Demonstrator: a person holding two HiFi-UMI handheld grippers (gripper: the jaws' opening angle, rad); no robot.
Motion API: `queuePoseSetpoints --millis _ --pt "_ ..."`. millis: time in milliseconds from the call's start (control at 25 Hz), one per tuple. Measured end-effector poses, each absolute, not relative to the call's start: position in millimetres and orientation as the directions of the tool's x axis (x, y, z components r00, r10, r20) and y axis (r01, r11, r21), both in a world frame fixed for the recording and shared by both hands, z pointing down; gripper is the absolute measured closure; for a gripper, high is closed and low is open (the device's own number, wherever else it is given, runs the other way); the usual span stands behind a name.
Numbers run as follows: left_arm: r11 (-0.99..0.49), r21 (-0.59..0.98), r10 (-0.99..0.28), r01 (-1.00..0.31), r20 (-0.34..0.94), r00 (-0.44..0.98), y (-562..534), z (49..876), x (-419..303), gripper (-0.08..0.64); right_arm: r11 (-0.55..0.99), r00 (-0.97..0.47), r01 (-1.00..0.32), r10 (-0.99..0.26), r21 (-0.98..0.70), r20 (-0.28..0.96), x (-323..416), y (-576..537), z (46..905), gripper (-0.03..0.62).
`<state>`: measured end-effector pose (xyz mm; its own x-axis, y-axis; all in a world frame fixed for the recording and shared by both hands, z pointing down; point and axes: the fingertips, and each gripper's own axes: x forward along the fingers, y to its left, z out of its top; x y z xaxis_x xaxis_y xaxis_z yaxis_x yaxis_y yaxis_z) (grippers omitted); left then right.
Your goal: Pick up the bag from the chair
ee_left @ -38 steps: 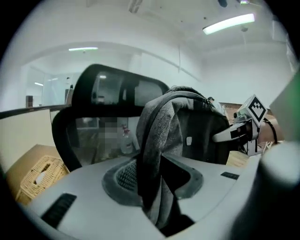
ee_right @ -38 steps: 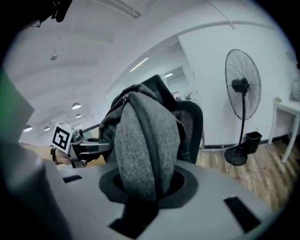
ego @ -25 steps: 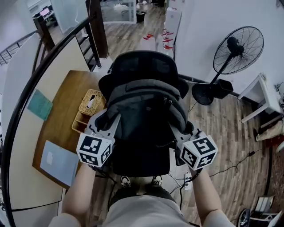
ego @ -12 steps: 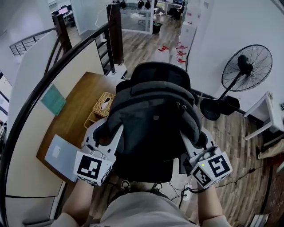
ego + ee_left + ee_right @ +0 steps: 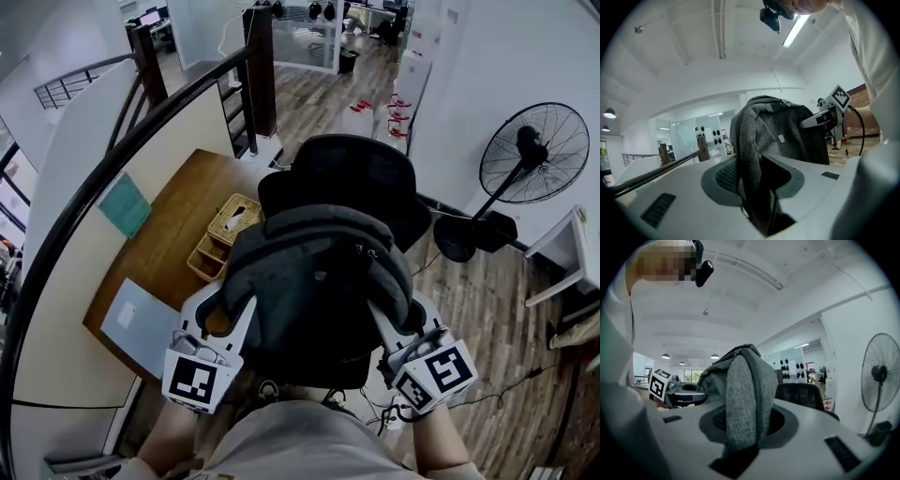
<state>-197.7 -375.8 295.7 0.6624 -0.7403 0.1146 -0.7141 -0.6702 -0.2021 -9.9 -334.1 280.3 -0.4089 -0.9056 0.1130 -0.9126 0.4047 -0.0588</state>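
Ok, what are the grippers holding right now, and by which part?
The grey bag: the left gripper clamps fabric on its left side, the right gripper a strap-like fold on its right side.

Left tongs (image 5: 761, 187) clamped on grey bag (image 5: 780, 138); right tongs (image 5: 829, 115) beyond.
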Motion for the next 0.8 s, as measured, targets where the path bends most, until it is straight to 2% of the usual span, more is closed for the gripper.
queuePoseSetpoints --millis 800 --pt "-0.701 -0.162 -0.713 -0.695 0.112 0.693 -380.1 296.2 -190.9 0.436 0.389 -0.394 -0.919 -0.910 -0.067 0.128 -3.2 -335.6 284.1 0.483"
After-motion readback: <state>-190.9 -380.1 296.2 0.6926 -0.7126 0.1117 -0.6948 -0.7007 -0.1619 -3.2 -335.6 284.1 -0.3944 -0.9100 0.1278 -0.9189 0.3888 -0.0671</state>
